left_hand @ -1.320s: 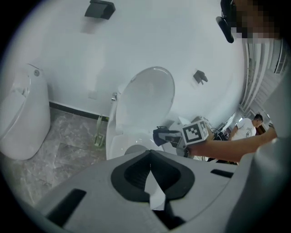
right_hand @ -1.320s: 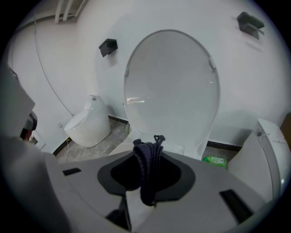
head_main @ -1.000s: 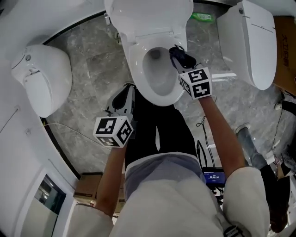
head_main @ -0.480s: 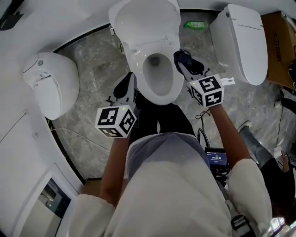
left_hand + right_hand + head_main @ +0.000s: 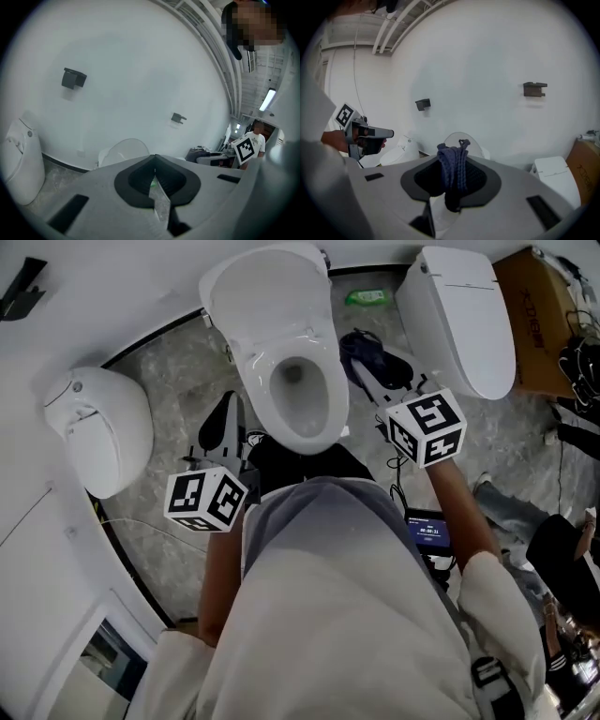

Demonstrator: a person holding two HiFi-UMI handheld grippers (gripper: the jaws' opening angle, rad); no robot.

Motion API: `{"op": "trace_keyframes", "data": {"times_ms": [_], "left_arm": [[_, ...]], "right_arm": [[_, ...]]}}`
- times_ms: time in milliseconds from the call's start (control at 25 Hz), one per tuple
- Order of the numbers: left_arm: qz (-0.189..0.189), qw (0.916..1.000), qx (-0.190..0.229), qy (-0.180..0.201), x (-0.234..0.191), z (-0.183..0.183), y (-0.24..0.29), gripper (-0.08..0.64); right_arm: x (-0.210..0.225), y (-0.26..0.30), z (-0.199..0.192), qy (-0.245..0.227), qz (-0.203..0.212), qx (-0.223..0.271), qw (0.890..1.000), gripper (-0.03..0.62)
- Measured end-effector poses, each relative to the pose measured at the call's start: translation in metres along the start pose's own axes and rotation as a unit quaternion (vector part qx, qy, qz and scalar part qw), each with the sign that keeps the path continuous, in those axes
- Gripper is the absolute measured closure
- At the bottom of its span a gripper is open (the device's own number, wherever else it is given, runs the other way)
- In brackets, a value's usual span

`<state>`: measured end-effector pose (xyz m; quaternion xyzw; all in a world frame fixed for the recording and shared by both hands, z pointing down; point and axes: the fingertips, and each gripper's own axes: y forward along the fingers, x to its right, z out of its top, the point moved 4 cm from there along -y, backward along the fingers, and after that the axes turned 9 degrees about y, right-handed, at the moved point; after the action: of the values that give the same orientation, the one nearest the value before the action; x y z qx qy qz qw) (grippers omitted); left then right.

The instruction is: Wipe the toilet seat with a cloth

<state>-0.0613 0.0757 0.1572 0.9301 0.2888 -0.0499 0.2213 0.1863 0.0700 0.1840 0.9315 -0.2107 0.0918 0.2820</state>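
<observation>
Right gripper [image 5: 451,186] clamped on dark blue cloth [image 5: 452,171], cloth bunched between jaws and sticking up past tips. In head view cloth sits just right of toilet seat [image 5: 330,399]. Left gripper [image 5: 155,180] jaws together, nothing between, left of seat front. Lid [image 5: 267,296] up. Grey marbled floor [image 5: 169,376] below.

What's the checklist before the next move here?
1. Cloth clamped in right tool: ok.
2. Left tool shut with nothing in it: ok.
3. Lid raised, seat exposed: ok.
4. Cloth on the seat: not ok. In the head view it shows to the right of the toilet, off the seat.
5. Seat already clean: cannot tell.
</observation>
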Motion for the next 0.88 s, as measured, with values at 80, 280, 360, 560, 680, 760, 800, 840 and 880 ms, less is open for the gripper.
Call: {"op": "trace_keyframes", "data": {"times_ms": [80,280,360,560,680,760,800,840,880], "left_arm": [[-0.004,0.9999,0.007,0.006,0.007,0.006,-0.005,0.551],[-0.014,0.9995,0.024,0.016,0.023,0.016,-0.015,0.551],[-0.011,0.9991,0.034,0.021,0.026,0.022,-0.018,0.551],[0.007,0.9981,0.043,0.044,0.033,0.031,-0.029,0.551],[0.017,0.9969,0.044,0.063,0.038,0.035,-0.036,0.551],[0.023,0.9966,0.046,0.065,0.041,0.038,-0.039,0.551],[0.025,0.9966,0.046,0.063,0.043,0.038,-0.04,0.552],[0.026,0.9967,0.046,0.061,0.045,0.039,-0.04,0.552],[0.027,0.9967,0.047,0.06,0.047,0.04,-0.04,0.552]], "right_arm": [[-0.004,-0.013,0.01,0.002,0.002,0.012,1.0,0.489],[-0.021,-0.042,0.019,0.015,0.005,0.026,1.0,0.489],[-0.027,-0.051,0.023,0.021,0.005,0.033,0.999,0.489],[-0.042,-0.081,0.026,0.055,-0.008,0.061,0.997,0.491],[-0.048,-0.096,0.025,0.052,-0.023,0.075,0.996,0.489],[-0.05,-0.104,0.023,0.05,-0.027,0.078,0.995,0.491],[-0.05,-0.107,0.023,0.049,-0.03,0.078,0.995,0.491],[-0.049,-0.109,0.023,0.048,-0.033,0.079,0.995,0.491],[-0.047,-0.112,0.023,0.048,-0.036,0.081,0.995,0.491]]}}
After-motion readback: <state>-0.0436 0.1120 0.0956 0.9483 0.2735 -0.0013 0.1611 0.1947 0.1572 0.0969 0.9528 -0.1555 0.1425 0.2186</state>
